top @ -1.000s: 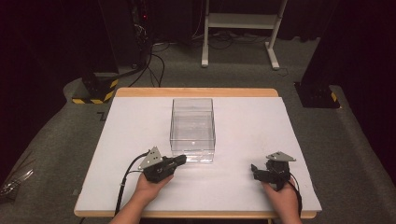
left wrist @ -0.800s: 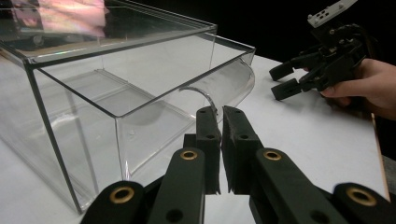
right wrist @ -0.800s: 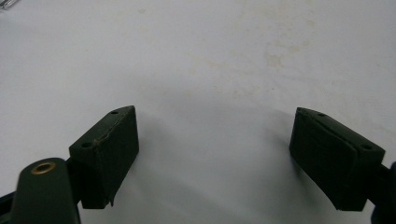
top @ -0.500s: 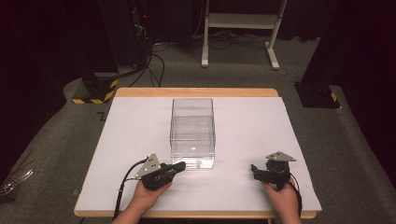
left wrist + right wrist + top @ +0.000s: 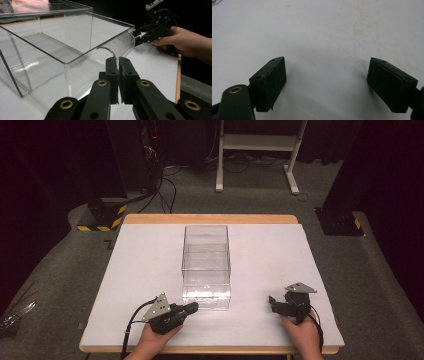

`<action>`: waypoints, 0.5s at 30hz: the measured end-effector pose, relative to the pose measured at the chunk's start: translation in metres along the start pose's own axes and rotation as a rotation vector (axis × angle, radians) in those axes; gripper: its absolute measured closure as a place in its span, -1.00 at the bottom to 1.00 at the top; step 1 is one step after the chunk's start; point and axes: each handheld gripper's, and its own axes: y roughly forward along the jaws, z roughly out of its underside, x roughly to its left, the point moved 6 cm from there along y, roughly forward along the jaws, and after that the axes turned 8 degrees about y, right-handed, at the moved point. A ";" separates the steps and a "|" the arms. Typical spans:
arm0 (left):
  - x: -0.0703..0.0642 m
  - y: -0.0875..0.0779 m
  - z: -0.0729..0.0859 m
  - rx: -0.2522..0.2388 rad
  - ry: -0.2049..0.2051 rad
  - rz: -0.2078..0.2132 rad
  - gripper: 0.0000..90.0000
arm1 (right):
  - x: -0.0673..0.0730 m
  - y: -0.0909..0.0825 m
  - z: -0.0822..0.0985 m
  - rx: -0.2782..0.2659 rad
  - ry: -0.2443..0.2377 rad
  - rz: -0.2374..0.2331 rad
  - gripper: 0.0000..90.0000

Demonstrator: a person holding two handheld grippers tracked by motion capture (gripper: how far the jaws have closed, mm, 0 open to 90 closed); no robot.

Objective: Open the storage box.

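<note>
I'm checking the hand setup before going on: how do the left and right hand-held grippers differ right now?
The left hand-held gripper has its jaws shut with nothing between them; the right hand-held gripper has its jaws wide apart. The left one's tips sit right by the near corner of the clear box; the right one stands well apart from it, over bare white table. Both are black, each held in a hand at the table's near edge.

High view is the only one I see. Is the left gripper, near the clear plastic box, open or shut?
Observer: Shut; the left gripper view shows the left gripper with pads almost together, at the clear rectangular plastic box.
Operator: Does it hold something?
Observer: Cannot tell; a thin clear curved strip on the box wall runs down to the pads.
Operator: And the right gripper?
Observer: Wide open over the white table top, nothing between its jaws.
</note>
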 end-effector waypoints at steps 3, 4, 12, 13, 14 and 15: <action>-0.003 -0.003 0.001 0.001 -0.003 0.002 0.93 | 0.000 0.000 0.000 0.000 0.000 0.000 -0.65; -0.005 -0.004 0.001 0.000 -0.002 0.005 0.93 | 0.000 0.000 0.000 0.000 0.000 0.000 -0.65; -0.015 -0.009 0.003 -0.004 -0.006 0.018 0.95 | 0.000 0.000 0.000 0.000 0.000 0.000 -0.64; -0.017 -0.010 0.003 -0.004 -0.005 0.018 0.95 | 0.000 0.000 0.000 0.000 0.000 0.000 -0.64; -0.018 -0.011 0.003 -0.002 -0.004 0.022 0.95 | 0.000 0.000 0.000 0.000 0.000 0.000 -0.64; -0.019 -0.012 0.003 -0.003 -0.009 0.023 0.95 | 0.000 0.000 0.000 0.000 0.000 0.000 -0.64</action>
